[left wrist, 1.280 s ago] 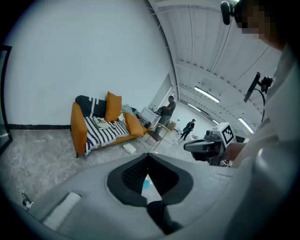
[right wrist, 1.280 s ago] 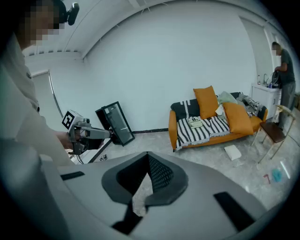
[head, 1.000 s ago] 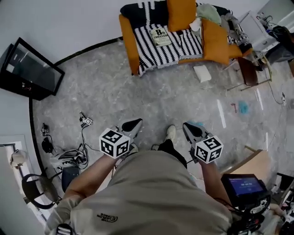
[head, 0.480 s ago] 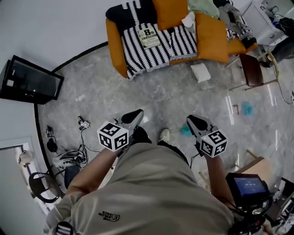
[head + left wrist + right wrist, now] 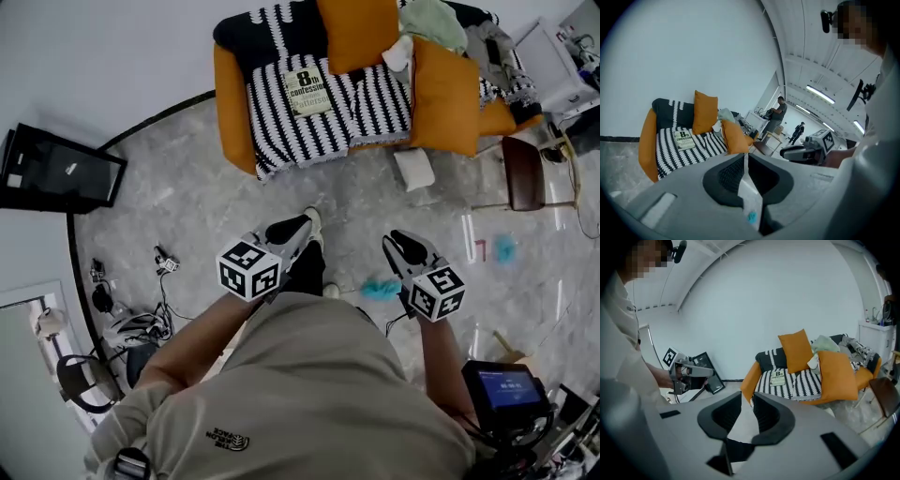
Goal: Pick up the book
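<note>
The book [image 5: 305, 91], pale with a large "8" on its cover, lies flat on the striped blanket of an orange sofa [image 5: 233, 103]. It also shows in the left gripper view [image 5: 684, 139] and the right gripper view [image 5: 777, 377]. Both grippers hang in the air well short of the sofa, pointing toward it. My left gripper [image 5: 286, 228] is shut and empty, its jaws meeting [image 5: 744, 161]. My right gripper [image 5: 405, 246] has its jaws opening, with a gap and nothing between them [image 5: 747, 404].
Orange cushions [image 5: 444, 84] and clothes lie on the sofa. A black screen [image 5: 56, 169] leans on the left wall, with cables [image 5: 131, 319] nearby. On the floor are a white pad [image 5: 413, 169], a blue cloth [image 5: 380, 289] and a brown chair [image 5: 525, 173]. Two people [image 5: 777, 115] stand far off.
The person has walked forward across the floor with both grippers held out front. The sofa and book have come nearer, and the screen has slid back at the left.
</note>
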A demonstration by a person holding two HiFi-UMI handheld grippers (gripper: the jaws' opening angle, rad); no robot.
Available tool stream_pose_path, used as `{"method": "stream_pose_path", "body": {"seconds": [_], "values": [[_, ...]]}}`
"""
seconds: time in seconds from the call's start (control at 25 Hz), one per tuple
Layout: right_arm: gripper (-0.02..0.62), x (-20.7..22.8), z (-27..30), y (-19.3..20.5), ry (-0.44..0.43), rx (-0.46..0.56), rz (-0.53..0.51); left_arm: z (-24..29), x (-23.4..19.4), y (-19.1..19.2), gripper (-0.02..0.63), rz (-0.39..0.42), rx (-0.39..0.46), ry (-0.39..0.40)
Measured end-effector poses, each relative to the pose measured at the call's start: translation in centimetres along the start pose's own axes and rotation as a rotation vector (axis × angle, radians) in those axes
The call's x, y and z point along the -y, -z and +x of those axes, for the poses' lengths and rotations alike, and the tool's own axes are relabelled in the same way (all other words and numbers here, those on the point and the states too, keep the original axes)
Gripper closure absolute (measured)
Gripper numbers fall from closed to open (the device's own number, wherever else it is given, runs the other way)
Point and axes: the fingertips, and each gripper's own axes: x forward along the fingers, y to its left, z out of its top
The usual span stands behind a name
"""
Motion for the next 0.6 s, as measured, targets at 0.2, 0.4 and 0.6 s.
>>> {"method": "stream_pose_path", "body": {"seconds": [0.2, 0.4, 0.6], "values": [[0.508, 3.9, 5.1, -6.0, 0.000, -0.048, -0.036, 5.1, -5.2, -5.1, 0.583, -0.036, -0.007, 0.016], [0.502, 8.1, 12.2, -11.3, -0.024, -0.080, -0.054, 8.6, -11.1, -9.4, 0.560, -0.058, -0.011, 0.027], [0.495, 12.2, 18.6, -16.3, -0.059, -0.107, -0.074, 11.7, -16.6, -11.7, 0.555, -0.138, -0.008, -0.012]]}}
